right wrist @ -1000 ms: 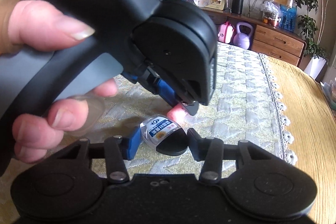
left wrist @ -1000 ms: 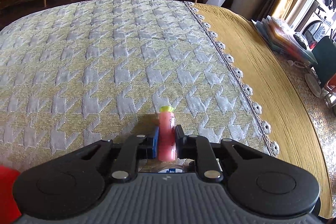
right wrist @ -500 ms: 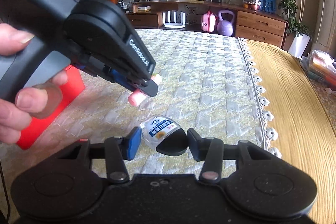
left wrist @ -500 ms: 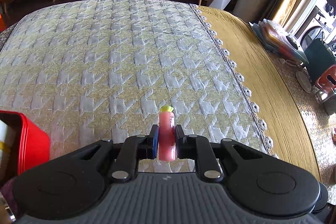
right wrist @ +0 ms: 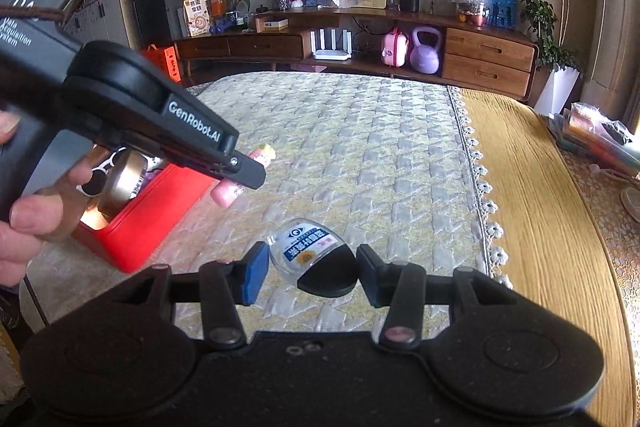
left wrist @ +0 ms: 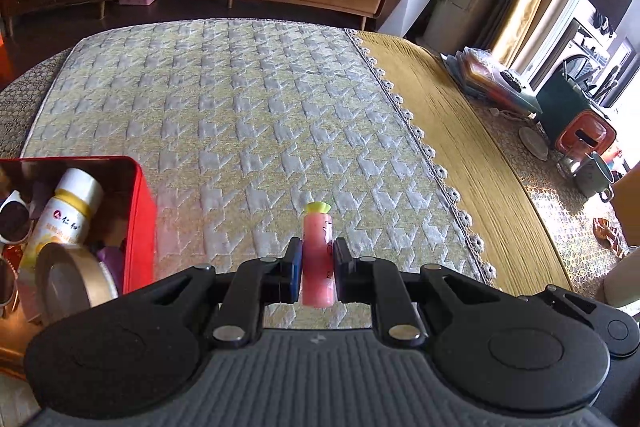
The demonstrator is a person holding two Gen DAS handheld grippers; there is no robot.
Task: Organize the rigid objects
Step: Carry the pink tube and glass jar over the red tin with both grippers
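The small pink plastic tube with a yellow-green cap is pinched between the two blue-padded fingers of the left gripper, held clear above the patterned yellow-grey quilted cloth, just to the right of the open red metal tin. The step in hand is judged to be carrying this tube to the red tin and setting it inside. To do it well, the person would bring the tube over the tin's open top, lower it into a free gap beside the white bottle with a yellow band and the round gold-rimmed tin lid, and only then loosen the grip, so that the tube does not roll off the rim.

The left gripper's jaws are narrow, closed firmly on the tube's sides, cap pointing forward. The right gripper stands wide: its jaws sit on either side of the clear squat jar with a blue label and black cap, which lies on its side on the cloth to the right of the red tin. Gaps show on both sides, so it seems to grip nothing.
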